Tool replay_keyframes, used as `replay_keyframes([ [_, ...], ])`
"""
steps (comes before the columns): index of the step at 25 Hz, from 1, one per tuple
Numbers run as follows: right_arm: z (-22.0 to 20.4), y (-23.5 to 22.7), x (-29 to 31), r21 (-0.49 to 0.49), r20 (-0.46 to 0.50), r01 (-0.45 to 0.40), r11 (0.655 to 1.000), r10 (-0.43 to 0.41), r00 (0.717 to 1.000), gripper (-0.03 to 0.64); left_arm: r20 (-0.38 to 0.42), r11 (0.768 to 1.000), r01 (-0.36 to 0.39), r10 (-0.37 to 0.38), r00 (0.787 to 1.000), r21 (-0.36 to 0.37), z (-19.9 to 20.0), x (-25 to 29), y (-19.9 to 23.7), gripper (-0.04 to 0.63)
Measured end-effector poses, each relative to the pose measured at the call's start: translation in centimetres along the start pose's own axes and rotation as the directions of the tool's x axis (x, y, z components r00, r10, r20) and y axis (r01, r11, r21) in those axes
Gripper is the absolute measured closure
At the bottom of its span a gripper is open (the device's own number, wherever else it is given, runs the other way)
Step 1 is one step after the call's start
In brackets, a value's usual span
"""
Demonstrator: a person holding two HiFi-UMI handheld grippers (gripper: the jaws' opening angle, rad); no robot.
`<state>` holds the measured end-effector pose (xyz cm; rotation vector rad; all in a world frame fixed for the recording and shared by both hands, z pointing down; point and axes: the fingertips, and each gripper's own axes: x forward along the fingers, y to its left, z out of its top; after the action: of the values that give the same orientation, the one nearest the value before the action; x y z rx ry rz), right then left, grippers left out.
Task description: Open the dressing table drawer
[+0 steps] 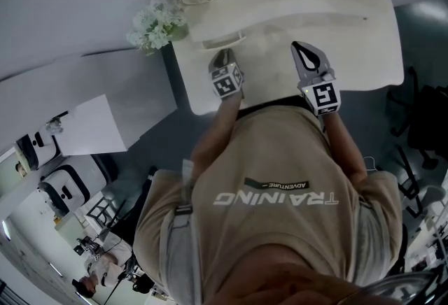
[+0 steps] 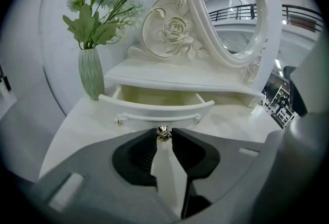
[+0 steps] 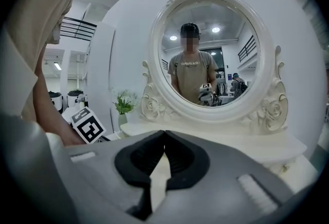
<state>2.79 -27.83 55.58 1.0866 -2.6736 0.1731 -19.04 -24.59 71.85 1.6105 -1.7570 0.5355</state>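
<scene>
Plainly the left tool [image 2: 164, 135] does the work: its two dark pads are closed on the small brass knob [image 2: 163, 134] at the middle of the drawer [image 2: 154, 106]. The drawer lies at 12 o'clock from that tool, just beyond the tips. Its curved front runs from 9 to 3 o'clock, square across the line the tool points along, so a straight pull toward 6 o'clock looks like what the coming move calls for. It stands partly out from under the mirror [image 2: 231, 7], its pale inside showing, with a vase [image 2: 90, 76] of greenery at 10 o'clock on the counter [image 2: 72, 130].

The right tool [image 3: 164, 134] has its pads pressed together on nothing and faces the mirror, well apart from the knob; in the head view it sits at 3 o'clock of the left one. The left hand is therefore the nearer by far.

Only the left gripper view shows the knob in the pads and the open drawer's depth. From the head view the knob is hidden beneath the tool and the drawer reads as a pale lip. The right gripper view misses the drawer altogether.
</scene>
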Motion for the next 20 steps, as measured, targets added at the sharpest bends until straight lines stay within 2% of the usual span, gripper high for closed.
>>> replay_keyframes([
  [7, -0.7, 0.5, -1.2, 0.004, -0.008, -0.017, 1.0, 0.017, 1.0, 0.614, 0.008, 1.0, -0.001, 0.001, 1.0, 0.023, -0.4, -0.4, 0.0, 0.492],
  [14, -1.7, 1.5, -1.1, 0.009, -0.013, -0.054, 0.998, 0.055, 0.998, 0.614, 0.058, 0.997, -0.003, -0.001, 0.998, 0.078, -0.5, -2.3, -0.1, 0.479],
  [20, -0.7, 3.6, -0.5, 0.009, 0.01, -0.056, 0.998, 0.056, 0.998, 0.614, 0.064, 0.996, 0.038, -0.043, 0.997, 0.083, -2.0, -6.0, 1.2, 0.48],
])
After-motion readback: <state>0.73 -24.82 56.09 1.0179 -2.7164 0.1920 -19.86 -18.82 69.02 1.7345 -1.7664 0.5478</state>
